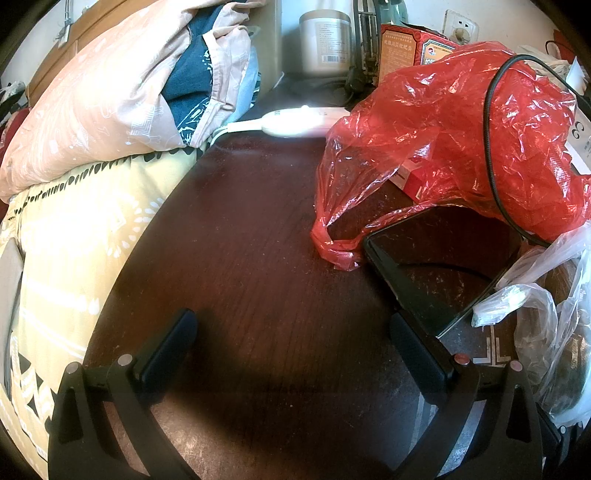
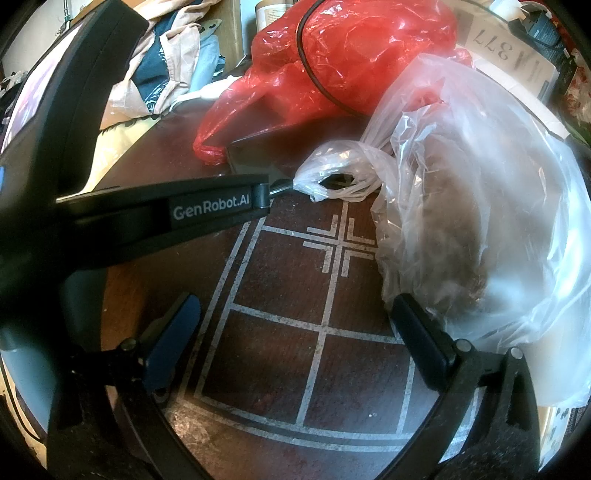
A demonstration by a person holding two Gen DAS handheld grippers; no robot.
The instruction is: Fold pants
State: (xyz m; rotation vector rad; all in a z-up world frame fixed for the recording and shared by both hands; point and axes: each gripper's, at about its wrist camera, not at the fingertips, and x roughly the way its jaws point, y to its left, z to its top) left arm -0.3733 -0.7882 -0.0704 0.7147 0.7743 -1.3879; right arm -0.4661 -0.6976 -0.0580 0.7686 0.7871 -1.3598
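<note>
Two tongs spread wide over a dark table (image 1: 258,240), pants unseen

Dark wooden table (image 1: 258,229) beside a bed with yellow patterned bedding (image 1: 74,236); pale wall with socket (image 1: 460,27) behind.

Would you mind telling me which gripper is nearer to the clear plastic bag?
Right. The right gripper has its right-hand finger against the clear plastic bag. The left gripper hovers over bare wooden table, with the bag off to its right.
</note>
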